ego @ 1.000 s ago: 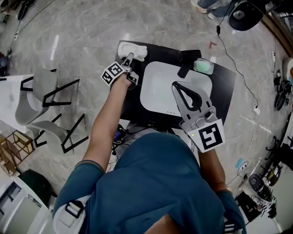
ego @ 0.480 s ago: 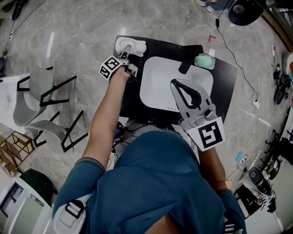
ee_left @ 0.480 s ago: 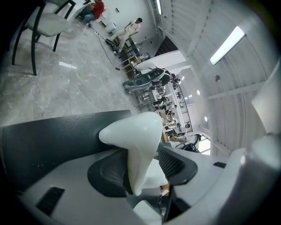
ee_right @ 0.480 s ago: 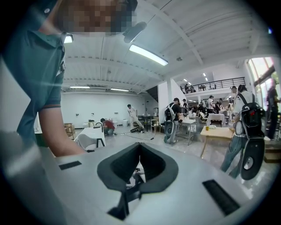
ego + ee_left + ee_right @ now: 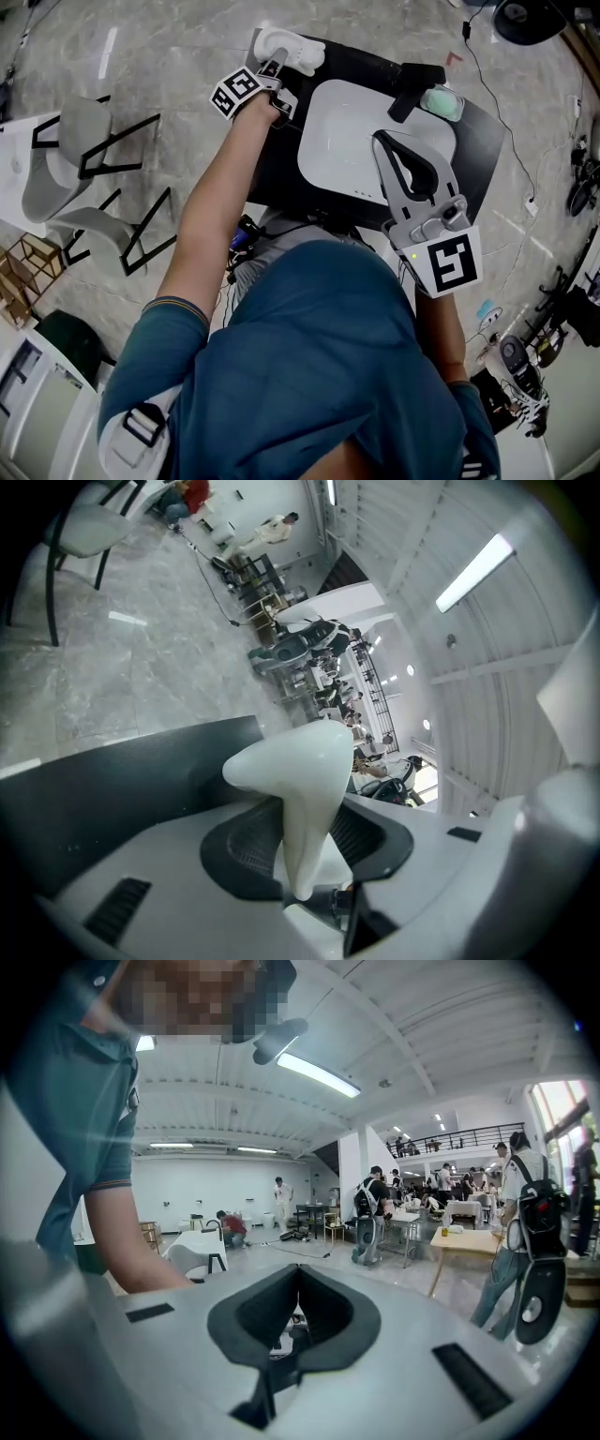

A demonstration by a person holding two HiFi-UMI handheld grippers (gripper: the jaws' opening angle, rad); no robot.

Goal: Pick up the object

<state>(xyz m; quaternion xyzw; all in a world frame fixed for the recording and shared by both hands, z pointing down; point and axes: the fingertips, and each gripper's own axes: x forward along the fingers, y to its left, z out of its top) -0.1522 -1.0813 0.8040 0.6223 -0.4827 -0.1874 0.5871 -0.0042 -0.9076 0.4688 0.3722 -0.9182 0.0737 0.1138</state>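
Note:
A white, rounded plastic object [image 5: 292, 49] lies at the far left corner of the black table [image 5: 281, 173]. My left gripper [image 5: 273, 67] reaches onto it from the near side. In the left gripper view the object [image 5: 300, 761] fills the gap, its narrow stem between the dark pads [image 5: 366, 836]. The jaws of the left gripper [image 5: 305, 847] are closing and the pads touch the stem. My right gripper [image 5: 382, 142] hangs over the white basin [image 5: 337, 122], shut with nothing in it. Its tips [image 5: 298, 1274] meet in the right gripper view.
A black faucet-like piece [image 5: 412, 82] and a pale green item [image 5: 442, 103] sit at the basin's far right. Grey chairs with black frames [image 5: 84, 178] stand to the left on the marble floor. Cables run along the floor at right [image 5: 511, 187].
The head view has shifted, so the table sits higher in the picture. The left gripper stays at the white object and has edged closer onto it. The right gripper keeps its place over the basin.

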